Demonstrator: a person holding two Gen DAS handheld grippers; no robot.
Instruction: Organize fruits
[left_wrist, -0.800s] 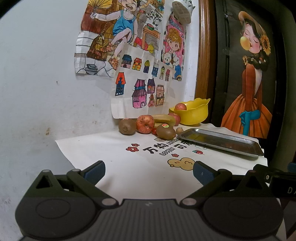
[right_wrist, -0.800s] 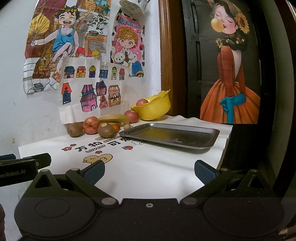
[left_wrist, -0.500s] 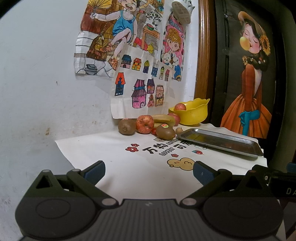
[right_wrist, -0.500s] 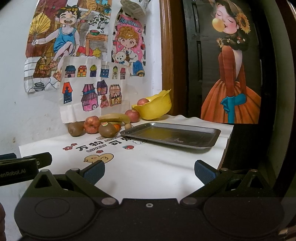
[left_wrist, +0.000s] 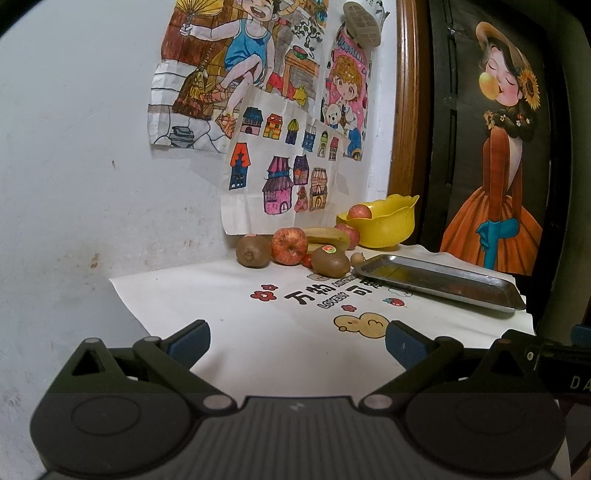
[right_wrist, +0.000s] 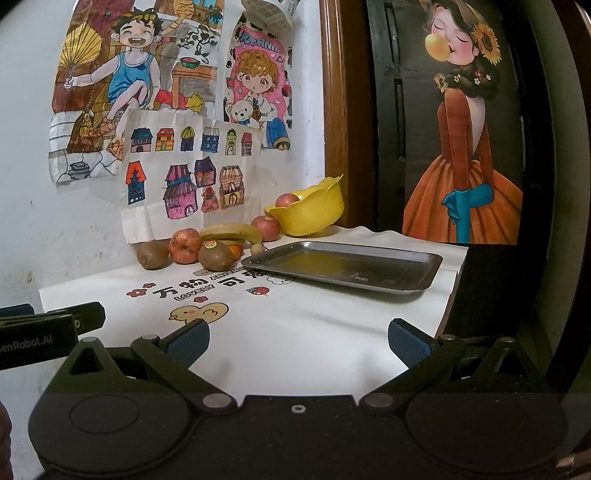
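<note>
A pile of fruit lies at the far wall: a kiwi (left_wrist: 253, 251), a red apple (left_wrist: 289, 245), a stickered kiwi (left_wrist: 330, 261), a banana (left_wrist: 327, 236) and another apple (right_wrist: 266, 228). A yellow bowl (left_wrist: 384, 225) behind them holds one apple (right_wrist: 287, 199). An empty steel tray (right_wrist: 347, 264) sits right of the pile. My left gripper (left_wrist: 297, 341) is open over the cloth near the front edge, far from the fruit. The right gripper (right_wrist: 298, 339) is also open, holding nothing, beside the left one.
A white printed cloth (right_wrist: 295, 314) covers the table (left_wrist: 236, 295). Drawings hang on the white wall (left_wrist: 74, 166) behind. A wooden frame (right_wrist: 334, 110) and a dark panel with a painted figure stand at the right. The table drops off at right past the tray.
Both views shifted only slightly; the right gripper drifted a little rightward. Nothing was grasped or moved.
</note>
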